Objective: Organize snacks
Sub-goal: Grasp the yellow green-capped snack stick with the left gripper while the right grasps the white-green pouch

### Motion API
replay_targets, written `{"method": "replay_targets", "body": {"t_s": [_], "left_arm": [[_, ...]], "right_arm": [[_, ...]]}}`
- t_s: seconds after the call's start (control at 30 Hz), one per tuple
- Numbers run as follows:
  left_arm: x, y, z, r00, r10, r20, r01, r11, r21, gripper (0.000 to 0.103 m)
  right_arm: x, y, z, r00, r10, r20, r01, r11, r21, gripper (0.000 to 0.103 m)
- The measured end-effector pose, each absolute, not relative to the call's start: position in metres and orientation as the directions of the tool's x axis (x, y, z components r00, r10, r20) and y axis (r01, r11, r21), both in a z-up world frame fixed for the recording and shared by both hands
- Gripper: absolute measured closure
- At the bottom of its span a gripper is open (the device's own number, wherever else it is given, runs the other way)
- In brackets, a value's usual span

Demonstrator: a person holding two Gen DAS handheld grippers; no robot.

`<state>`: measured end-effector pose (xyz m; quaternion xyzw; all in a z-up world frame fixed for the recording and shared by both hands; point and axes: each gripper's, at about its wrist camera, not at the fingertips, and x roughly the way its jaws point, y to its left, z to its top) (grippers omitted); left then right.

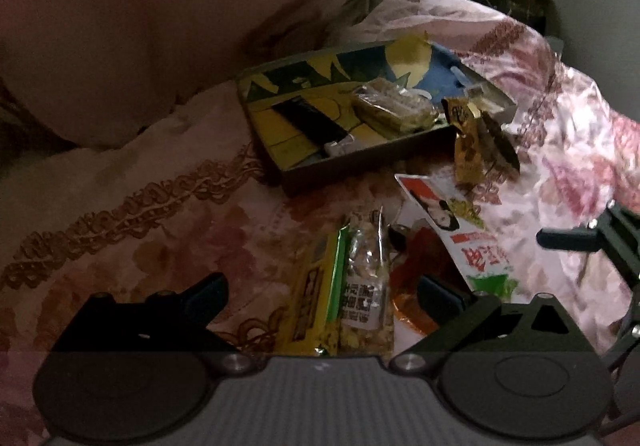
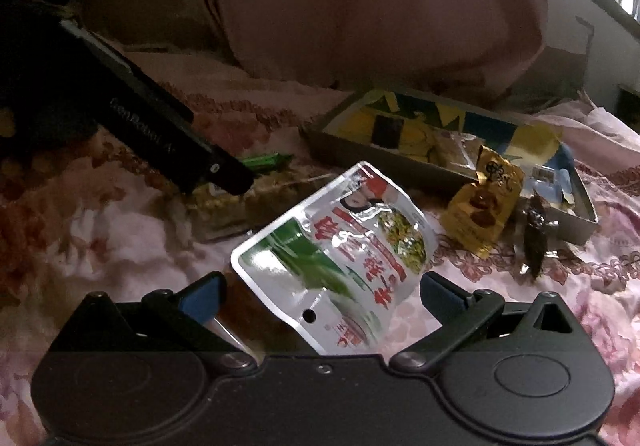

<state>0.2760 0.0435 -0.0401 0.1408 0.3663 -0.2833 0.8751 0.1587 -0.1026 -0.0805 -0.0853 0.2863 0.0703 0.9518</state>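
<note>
A shallow tin box with a yellow and blue printed bottom lies on the bedspread and holds a clear biscuit pack and a dark bar. My left gripper is open, its jaws on either side of a yellow-green bar and a clear nut pack. My right gripper is open around the lower end of a white and green pouch. A gold packet and a dark wrapped snack lean at the box's near corner.
A large pink pillow lies behind the box. The bedspread is floral and rumpled, heaped at the right. The left gripper's body crosses the upper left of the right wrist view. An orange wrapper lies under the pouch.
</note>
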Motion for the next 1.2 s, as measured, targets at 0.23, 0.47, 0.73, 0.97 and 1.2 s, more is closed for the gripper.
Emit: {"method": "replay_targets", "body": {"t_s": [0.23, 0.47, 0.73, 0.97, 1.2], "left_arm": [[0.298, 0.054, -0.057, 0.507, -0.405, -0.761, 0.553, 0.830, -0.074, 0.003], [0.321, 0.066, -0.076, 0.393, -0.486, -0.780, 0.479, 0.833, -0.278, 0.015], [0.325, 0.085, -0.077, 0.359, -0.551, -0.753, 0.392, 0.822, -0.414, 0.031], [0.330, 0.095, -0.078, 0.345, -0.577, -0.740, 0.302, 0.815, -0.495, 0.037], [0.326, 0.090, -0.076, 0.360, -0.566, -0.742, 0.279, 0.824, -0.493, 0.044]], "right_arm": [[0.162, -0.098, -0.081, 0.836, 0.106, -0.539, -0.192, 0.976, -0.107, 0.001], [0.166, -0.114, -0.079, 0.848, 0.106, -0.519, -0.130, 0.991, -0.011, 0.004], [0.156, -0.142, -0.066, 0.893, 0.037, -0.449, -0.004, 0.997, 0.075, 0.011], [0.146, -0.153, -0.059, 0.920, -0.048, -0.389, 0.078, 0.995, 0.061, 0.013], [0.147, -0.150, -0.062, 0.915, -0.120, -0.385, 0.125, 0.992, -0.011, 0.027]]}}
